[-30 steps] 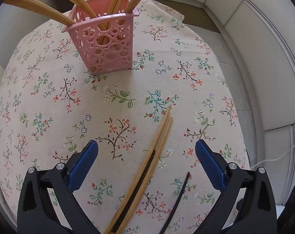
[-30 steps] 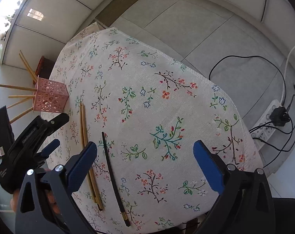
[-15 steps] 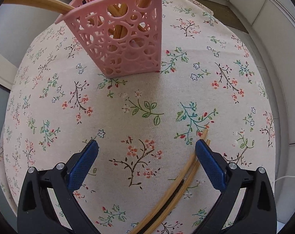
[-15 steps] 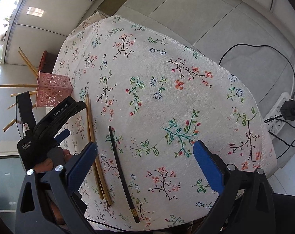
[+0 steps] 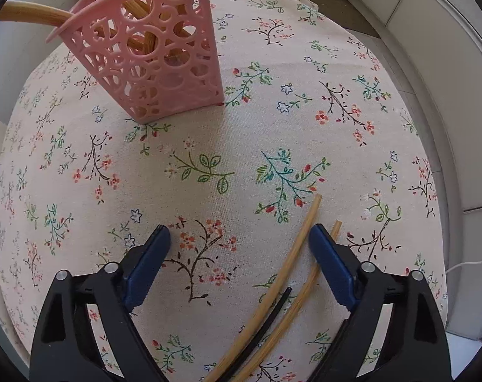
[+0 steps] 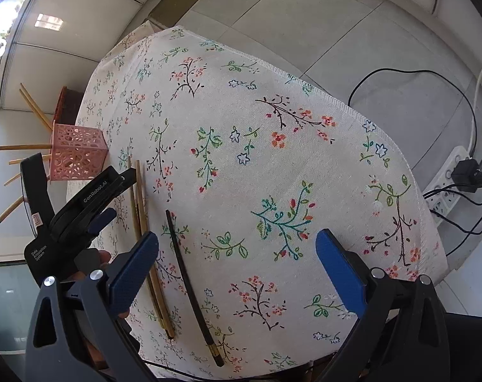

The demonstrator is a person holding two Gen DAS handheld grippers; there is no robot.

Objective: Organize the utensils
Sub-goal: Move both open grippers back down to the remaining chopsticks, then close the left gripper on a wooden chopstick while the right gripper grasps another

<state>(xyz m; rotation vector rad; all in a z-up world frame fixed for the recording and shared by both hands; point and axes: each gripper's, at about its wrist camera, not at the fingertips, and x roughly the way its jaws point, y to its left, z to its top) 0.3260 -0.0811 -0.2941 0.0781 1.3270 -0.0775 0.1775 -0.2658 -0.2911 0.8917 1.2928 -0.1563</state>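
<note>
A pink perforated basket point(image 5: 155, 60) holding several bamboo chopsticks stands at the far left of the floral tablecloth point(image 5: 209, 146). My left gripper point(image 5: 239, 234) points down at the cloth, its jaws closing. One loose bamboo chopstick point(image 5: 288, 261) lies between the fingers near the right pad, untouched. A second bamboo chopstick point(image 5: 304, 289) runs under the right finger. A black chopstick point(image 5: 266, 315) lies between the two. My right gripper point(image 6: 237, 238) hangs open above the cloth, over the black chopstick point(image 6: 190, 280). The right wrist view also shows the left gripper point(image 6: 120, 197) over the bamboo pair point(image 6: 142, 210) and the basket point(image 6: 77, 156).
The tablecloth edge point(image 6: 336, 102) drops off to a tiled floor. A white power strip point(image 6: 450, 172) with a black plug and cables lies on the floor at the right. A hand point(image 6: 104, 256) holds the left gripper. A brown object point(image 6: 61, 108) stands behind the basket.
My left gripper has come down nearer the cloth and basket, its jaws have narrowed, and one bamboo chopstick now lies between them. The right gripper has barely moved.
</note>
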